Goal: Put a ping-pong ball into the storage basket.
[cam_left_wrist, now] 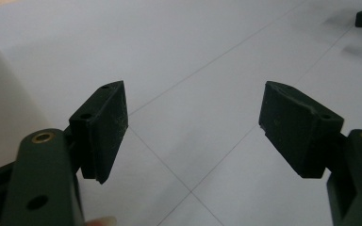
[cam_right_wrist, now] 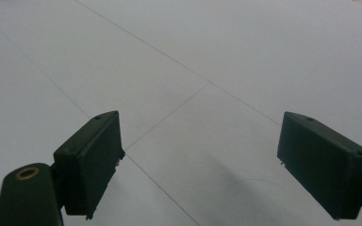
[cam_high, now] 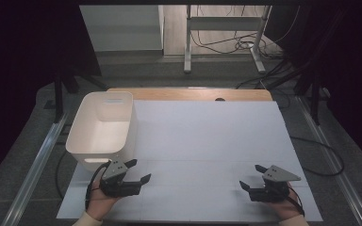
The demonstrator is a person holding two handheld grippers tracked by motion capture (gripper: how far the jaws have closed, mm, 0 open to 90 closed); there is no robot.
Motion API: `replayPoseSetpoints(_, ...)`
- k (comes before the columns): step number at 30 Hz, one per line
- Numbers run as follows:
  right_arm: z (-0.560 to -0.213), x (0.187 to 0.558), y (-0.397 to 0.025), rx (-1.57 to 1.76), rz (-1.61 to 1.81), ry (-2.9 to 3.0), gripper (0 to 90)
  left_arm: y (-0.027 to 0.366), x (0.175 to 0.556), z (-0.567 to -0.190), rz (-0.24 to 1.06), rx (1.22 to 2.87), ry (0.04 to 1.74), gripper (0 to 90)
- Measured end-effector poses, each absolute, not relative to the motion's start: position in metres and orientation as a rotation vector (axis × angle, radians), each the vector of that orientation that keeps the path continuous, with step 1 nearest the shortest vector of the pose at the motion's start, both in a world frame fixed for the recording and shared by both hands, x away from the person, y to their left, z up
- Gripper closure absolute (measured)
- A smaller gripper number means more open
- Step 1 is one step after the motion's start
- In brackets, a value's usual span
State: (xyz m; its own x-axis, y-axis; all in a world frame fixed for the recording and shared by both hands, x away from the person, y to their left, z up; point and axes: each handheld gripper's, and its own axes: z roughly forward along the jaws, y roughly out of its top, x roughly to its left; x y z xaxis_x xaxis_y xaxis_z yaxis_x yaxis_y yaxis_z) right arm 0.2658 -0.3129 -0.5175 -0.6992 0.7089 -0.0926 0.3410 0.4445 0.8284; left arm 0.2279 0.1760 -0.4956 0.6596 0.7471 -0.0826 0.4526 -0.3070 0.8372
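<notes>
Two hand-held tools hover low over the white paper-covered counter [cam_high: 207, 136], jaws spread wide, gripping nothing. Left tool [cam_high: 138, 171] sits just beside the near corner of the empty white plastic bin [cam_high: 104, 123] (at the counter's left edge); right tool [cam_high: 251, 177] is well apart, near the right front.

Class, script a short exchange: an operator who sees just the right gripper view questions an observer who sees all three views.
Operator: My right tongs are open over a white sheet. Anything else on the table?
Observer: A white bin stands at the left edge; it looks empty.
Operator: Where are the left tongs?
Observer: Open, just in front of that bin, gripping nothing.
</notes>
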Motion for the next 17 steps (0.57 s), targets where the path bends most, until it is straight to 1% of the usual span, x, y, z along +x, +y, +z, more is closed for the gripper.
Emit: replayPoseSetpoints(17, -0.5169, 0.2652, -0.314, 0.884, 1.167, 2.266, 14.8, 0.1737, 0.232, -0.5011, 0.382, 1.947, 0.951, 24.8)
